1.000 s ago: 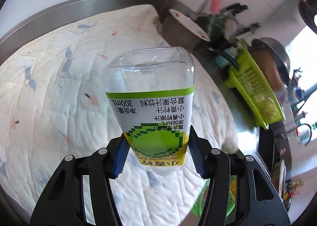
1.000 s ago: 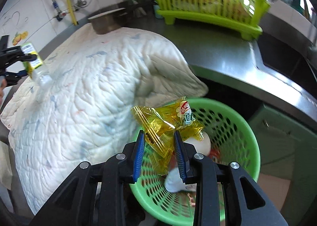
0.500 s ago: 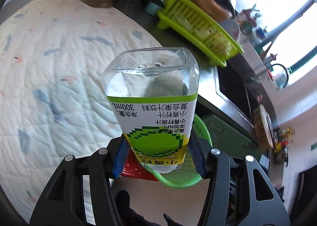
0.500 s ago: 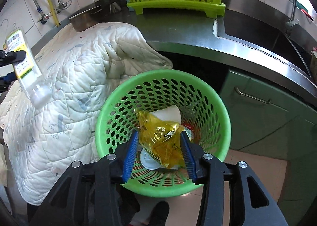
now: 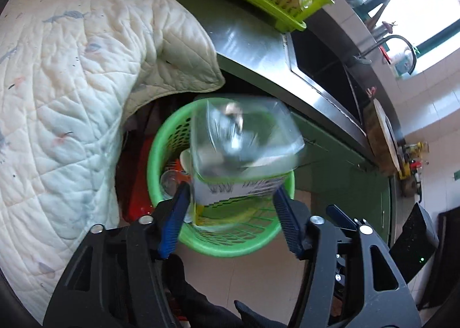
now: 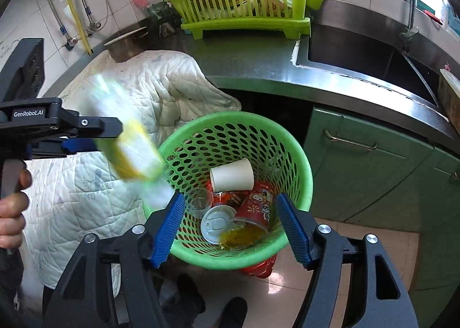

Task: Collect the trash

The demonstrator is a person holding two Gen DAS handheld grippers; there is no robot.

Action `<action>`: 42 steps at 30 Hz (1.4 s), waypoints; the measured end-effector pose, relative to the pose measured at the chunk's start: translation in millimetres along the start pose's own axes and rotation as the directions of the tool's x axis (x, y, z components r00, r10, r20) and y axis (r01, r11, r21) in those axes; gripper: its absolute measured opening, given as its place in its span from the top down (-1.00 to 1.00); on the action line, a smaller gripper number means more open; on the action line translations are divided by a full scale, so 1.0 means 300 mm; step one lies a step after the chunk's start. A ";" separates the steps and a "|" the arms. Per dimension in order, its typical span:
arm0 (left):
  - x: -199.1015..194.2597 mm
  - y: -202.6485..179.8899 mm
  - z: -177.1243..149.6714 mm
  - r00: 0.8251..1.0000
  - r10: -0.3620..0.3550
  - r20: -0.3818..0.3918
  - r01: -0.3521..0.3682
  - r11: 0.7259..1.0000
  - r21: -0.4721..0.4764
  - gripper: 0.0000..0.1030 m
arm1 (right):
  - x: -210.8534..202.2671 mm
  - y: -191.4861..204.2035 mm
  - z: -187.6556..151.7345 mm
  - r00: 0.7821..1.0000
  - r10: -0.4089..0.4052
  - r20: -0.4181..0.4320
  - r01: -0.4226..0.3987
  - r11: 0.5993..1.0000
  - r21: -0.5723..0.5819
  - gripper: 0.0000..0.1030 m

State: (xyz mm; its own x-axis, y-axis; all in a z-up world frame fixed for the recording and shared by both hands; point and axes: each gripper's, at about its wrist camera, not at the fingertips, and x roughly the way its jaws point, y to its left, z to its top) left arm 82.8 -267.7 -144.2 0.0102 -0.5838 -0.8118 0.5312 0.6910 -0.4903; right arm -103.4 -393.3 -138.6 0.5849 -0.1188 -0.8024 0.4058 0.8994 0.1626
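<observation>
The step in hand is dropping trash into the round green perforated plastic basket, which sits on the floor in front of the steel counter's green cabinet. The clear square plastic juice bottle with a yellow-green label is blurred between the blue pads of the left gripper; the jaws stand wide, seemingly clear of it, so it is probably falling free towards the basket's rim. The right gripper hangs over the basket spread wide, holding nothing, above a white paper cup, a red printed cup and a yellow crinkled wrapper. Next, I judge, comes seeking more litter.
</observation>
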 end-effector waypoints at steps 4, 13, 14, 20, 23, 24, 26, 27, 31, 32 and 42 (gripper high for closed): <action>-0.002 -0.031 0.001 1.000 0.010 0.010 -0.010 1.000 0.017 -0.37 | -0.022 -0.004 -0.001 1.000 0.004 0.015 -0.004 1.000 0.003 -0.29; -0.105 -0.010 -0.017 0.995 0.050 0.081 -0.051 0.999 0.016 -0.49 | -0.048 0.021 0.010 0.999 0.032 0.043 -0.031 0.999 -0.014 -0.38; -0.126 -0.003 -0.019 0.994 0.058 0.096 -0.060 0.998 0.013 -0.49 | -0.050 0.029 0.013 0.998 0.036 0.045 -0.035 0.999 -0.019 -0.39; -0.243 0.046 -0.028 0.968 0.155 0.199 -0.157 0.988 -0.002 -0.62 | -0.053 0.096 0.048 0.996 0.074 0.057 -0.071 0.996 -0.062 -0.47; -0.315 0.084 -0.033 0.943 0.208 0.259 -0.208 0.978 -0.031 -0.65 | -0.050 0.131 0.073 0.993 0.097 0.061 -0.092 0.992 -0.086 -0.54; -0.330 0.093 -0.035 0.936 0.222 0.273 -0.220 0.975 -0.038 -0.66 | -0.050 0.148 0.083 0.992 0.107 0.062 -0.101 0.990 -0.097 -0.55; -0.374 0.120 -0.041 0.913 0.260 0.313 -0.254 0.965 -0.060 -0.68 | -0.049 0.178 0.101 0.990 0.127 0.060 -0.120 0.986 -0.114 -0.55; -0.398 0.136 -0.045 0.901 0.279 0.331 -0.270 0.960 -0.074 -0.70 | -0.047 0.192 0.112 0.989 0.135 0.057 -0.128 0.984 -0.122 -0.55; -0.462 0.174 -0.059 0.860 0.339 0.381 -0.323 0.940 -0.107 -0.72 | -0.044 0.256 0.152 0.985 0.167 0.051 -0.157 0.974 -0.162 -0.57; -0.477 0.186 -0.066 0.847 0.357 0.394 -0.341 0.933 -0.113 -0.72 | -0.043 0.275 0.162 0.983 0.175 0.050 -0.164 0.971 -0.174 -0.59; -0.632 0.291 -0.139 0.749 0.481 0.456 -0.438 0.875 -0.204 -0.82 | -0.045 0.491 0.252 0.960 0.276 0.046 -0.249 0.919 -0.307 -0.64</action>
State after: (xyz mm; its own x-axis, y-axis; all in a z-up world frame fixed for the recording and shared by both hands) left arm 91.9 -79.1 -46.2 0.6494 -0.2992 -0.6991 0.2877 0.9477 -0.1383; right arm 1.5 -291.2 -60.3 0.7060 0.1145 -0.6989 0.0114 0.9849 0.1730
